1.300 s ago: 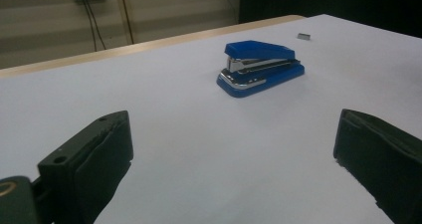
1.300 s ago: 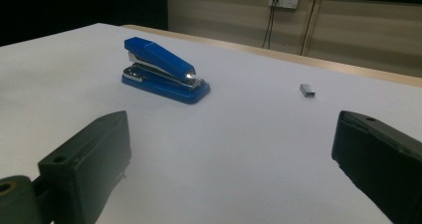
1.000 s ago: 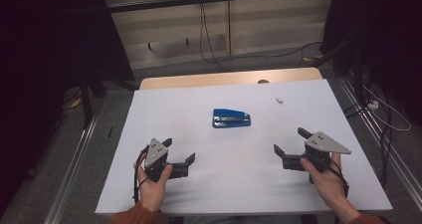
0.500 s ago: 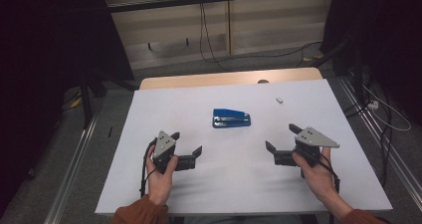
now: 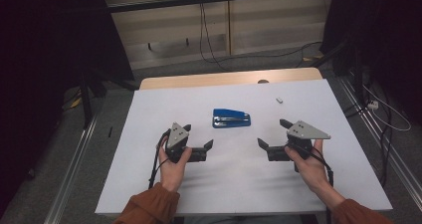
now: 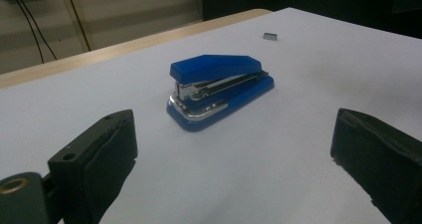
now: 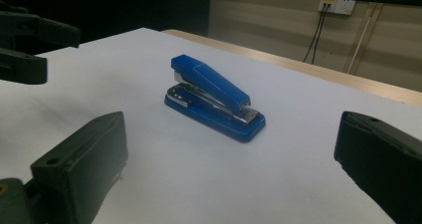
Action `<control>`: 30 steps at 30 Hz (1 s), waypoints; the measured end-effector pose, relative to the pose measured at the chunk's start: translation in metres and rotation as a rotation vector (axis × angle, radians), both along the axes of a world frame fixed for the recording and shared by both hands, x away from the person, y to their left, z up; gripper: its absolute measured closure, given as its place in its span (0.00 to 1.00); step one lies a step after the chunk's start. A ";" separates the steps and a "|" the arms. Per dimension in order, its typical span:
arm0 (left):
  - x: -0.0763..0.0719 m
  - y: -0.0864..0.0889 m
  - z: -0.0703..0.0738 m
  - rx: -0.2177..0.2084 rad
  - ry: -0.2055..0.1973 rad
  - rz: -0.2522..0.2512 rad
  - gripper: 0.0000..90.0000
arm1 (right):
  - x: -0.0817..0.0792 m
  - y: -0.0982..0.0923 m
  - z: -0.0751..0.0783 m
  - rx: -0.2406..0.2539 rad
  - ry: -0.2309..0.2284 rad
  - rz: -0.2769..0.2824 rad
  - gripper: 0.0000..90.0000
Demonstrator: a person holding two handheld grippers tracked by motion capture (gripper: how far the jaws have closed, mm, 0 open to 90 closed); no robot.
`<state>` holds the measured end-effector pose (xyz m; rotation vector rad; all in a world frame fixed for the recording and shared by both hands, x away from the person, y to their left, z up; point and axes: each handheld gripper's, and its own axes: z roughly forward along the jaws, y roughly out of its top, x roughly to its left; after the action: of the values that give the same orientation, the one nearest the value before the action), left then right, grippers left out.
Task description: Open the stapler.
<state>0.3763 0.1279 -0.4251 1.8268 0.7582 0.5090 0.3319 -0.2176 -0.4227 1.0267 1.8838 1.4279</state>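
There's your blue stapler (image 5: pixel 231 118), glossy plastic shell over a bright metal magazine, a low wedge sitting flat on the matte white table (image 5: pixel 239 184), about midway across and a bit toward the far edge. Its long axis runs side to side across the table; in the left gripper view the open mouth, chrome showing, faces nearer to that camera, and the hinged end lies farther off. Your left gripper (image 5: pixel 210 145) sits near the stapler, on its near-left side, blocky black jaws spread wide with nothing between them. Your right gripper (image 5: pixel 271 135) mirrors it on the stapler's near-right side, jaws just as wide and empty. Both aim inward at the stapler, neither touching it. Beyond the stapler, to its far right, lies a small pale block (image 5: pixel 279 100), well apart from it.
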 end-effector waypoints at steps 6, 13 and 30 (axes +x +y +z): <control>0.009 -0.004 0.003 -0.001 -0.018 0.001 0.05 | 0.008 0.006 0.002 -0.005 0.002 0.022 0.02; 0.024 -0.005 0.017 -0.035 -0.040 -0.009 0.05 | 0.025 0.012 0.001 -0.010 0.006 0.033 0.04; 0.065 -0.024 0.013 -0.008 -0.059 0.002 0.05 | 0.067 0.027 0.004 0.012 0.003 -0.020 0.09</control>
<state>0.4417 0.1037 -0.4123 1.7965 0.7211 0.5577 0.3990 -0.1903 -0.4191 1.0511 1.8648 1.4283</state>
